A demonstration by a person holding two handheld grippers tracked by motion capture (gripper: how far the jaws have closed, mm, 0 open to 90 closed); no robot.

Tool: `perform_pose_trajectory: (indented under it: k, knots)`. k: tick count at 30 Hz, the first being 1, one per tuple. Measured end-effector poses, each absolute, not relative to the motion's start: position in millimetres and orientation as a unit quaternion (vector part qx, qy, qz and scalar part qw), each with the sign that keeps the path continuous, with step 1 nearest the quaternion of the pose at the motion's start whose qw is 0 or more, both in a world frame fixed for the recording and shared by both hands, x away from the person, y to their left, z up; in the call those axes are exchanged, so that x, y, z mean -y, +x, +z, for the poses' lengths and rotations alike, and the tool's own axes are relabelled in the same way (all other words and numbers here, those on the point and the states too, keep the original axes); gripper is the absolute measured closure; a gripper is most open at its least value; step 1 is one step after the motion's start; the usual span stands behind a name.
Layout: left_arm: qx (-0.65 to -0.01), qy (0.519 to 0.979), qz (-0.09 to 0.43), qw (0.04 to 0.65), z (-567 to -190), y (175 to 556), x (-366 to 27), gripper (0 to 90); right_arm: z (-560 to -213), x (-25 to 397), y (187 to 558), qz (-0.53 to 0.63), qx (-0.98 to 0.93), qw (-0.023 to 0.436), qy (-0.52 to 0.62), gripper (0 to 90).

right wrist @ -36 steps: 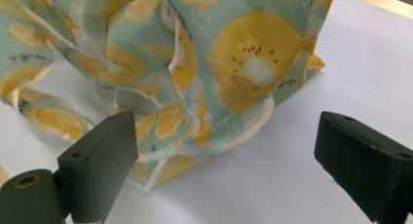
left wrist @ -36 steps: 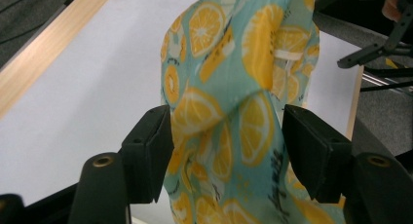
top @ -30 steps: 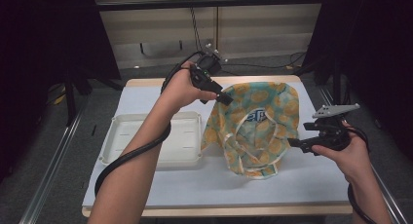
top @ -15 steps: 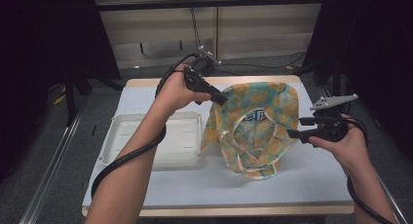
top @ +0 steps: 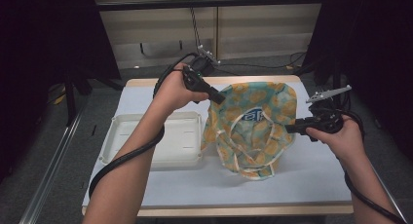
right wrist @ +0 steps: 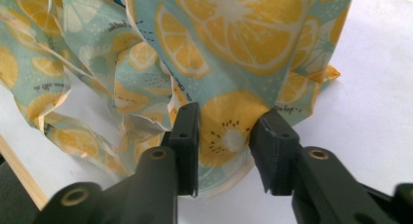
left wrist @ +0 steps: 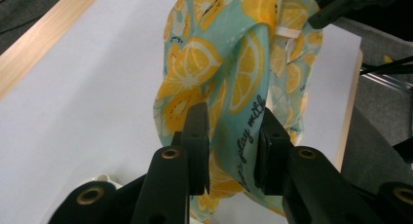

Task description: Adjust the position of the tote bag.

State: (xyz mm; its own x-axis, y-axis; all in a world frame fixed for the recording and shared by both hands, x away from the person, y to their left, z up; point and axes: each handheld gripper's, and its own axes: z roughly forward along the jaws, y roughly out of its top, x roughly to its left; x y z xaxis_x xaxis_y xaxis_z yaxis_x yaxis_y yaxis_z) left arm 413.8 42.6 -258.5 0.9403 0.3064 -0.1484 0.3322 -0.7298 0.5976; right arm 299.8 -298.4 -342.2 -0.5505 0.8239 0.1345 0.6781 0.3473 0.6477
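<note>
Both grippers on the lemon-print cloth (top: 253, 126) at table centre-right.

Left gripper (top: 218, 97) meets the cloth's far-left edge; in the left gripper view its jaws stand apart with a bunched fold of cloth (left wrist: 234, 87) between them, not pinched tight. Right gripper (top: 290, 128) sits at the cloth's right edge; jaws likewise apart, fabric (right wrist: 229, 87) between them. Cloth is rumpled, partly lifted off the white table (top: 311, 185). White tray (top: 146, 141) lies just left of the cloth, near the left forearm.
</note>
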Motion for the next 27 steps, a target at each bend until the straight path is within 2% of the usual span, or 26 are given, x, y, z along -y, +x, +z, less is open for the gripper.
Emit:
perform_pose_trajectory:
  k: [2,3,4,9,16,17,20,21,25,27]
  knots:
    - [-0.18,0.927,-0.023,0.33,-259,414,-43,73.3,-343,298,301,0.336,-0.818,0.1,0.456,78.3]
    - [-0.177,0.926,-0.021,0.332,-259,414,-43,73.3,-343,298,301,0.336,-0.818,0.1,0.456,78.3]
    - [-0.178,0.926,-0.022,0.333,-260,414,-44,73.5,-343,299,302,0.335,-0.82,0.093,0.454,82.7]
    - [-0.18,0.926,-0.023,0.331,-259,413,-43,73.8,-342,298,303,0.324,-0.825,0.077,0.457,87.8]
    - [-0.182,0.925,-0.024,0.332,-258,414,-43,76.8,-335,298,306,0.305,-0.833,0.067,0.457,89.8]
    - [-0.181,0.924,-0.025,0.337,-258,414,-43,79.9,-332,298,305,0.304,-0.833,0.064,0.457,90.0]
    - [-0.186,0.919,-0.026,0.347,-252,415,-44,81.4,-327,298,306,0.299,-0.836,0.068,0.455,90.0]
    - [-0.195,0.914,-0.03,0.354,-250,414,-43,86.0,-322,299,306,0.295,-0.837,0.071,0.455,90.0]
    - [-0.18,0.921,-0.028,0.345,-240,415,-43,88.0,-313,301,307,0.29,-0.838,0.075,0.456,90.0]
    - [-0.191,0.913,-0.029,0.359,-235,416,-42,88.8,-303,302,308,0.292,-0.836,0.08,0.458,90.0]
